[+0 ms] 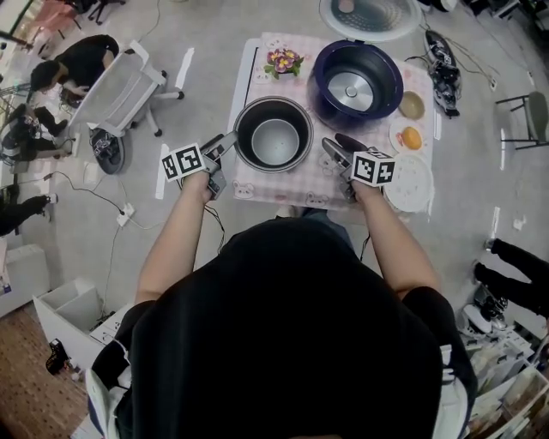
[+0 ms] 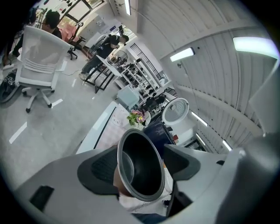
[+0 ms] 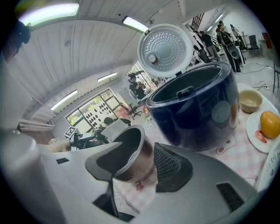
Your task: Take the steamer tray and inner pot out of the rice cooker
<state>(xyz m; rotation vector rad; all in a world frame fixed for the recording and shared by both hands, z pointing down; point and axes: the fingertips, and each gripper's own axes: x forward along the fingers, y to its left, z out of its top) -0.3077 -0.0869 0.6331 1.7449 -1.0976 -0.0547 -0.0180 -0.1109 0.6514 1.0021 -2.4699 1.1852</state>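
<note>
1. Grey metal, upright and empty, the inner pot (image 1: 274, 133) sat on the pink checked cloth (image 1: 296, 182), outside the navy rice cooker (image 1: 319, 81) and just in front of it.
2. The cooker's lid (image 1: 369, 15) stood raised behind its body, and the well of the cooker was open.
3. Your left gripper (image 1: 225, 146) was at the pot's left side with its jaws spread wide. In the left gripper view the pot's rim (image 2: 142, 168) ran between the pads (image 2: 103, 168), with a clear gap on one side, so nothing was clamped.
4. Your right gripper (image 1: 336, 147) was at the pot's right side, jaws parted to a middling width. The right gripper view showed the pot's rim and wall (image 3: 127, 151) between the two pads (image 3: 170, 166), but not gripped.
5. A white round tray (image 1: 410, 182) lay flat on the cloth at the table's right edge, just beside your right gripper.
6. Past that tray, a plate with an orange fruit (image 1: 412, 137) and a small bowl (image 1: 412, 105) stood to the right of the cooker.
7. A small bunch of flowers (image 1: 283, 62) stood at the far side of the cloth, left of the cooker.
</note>
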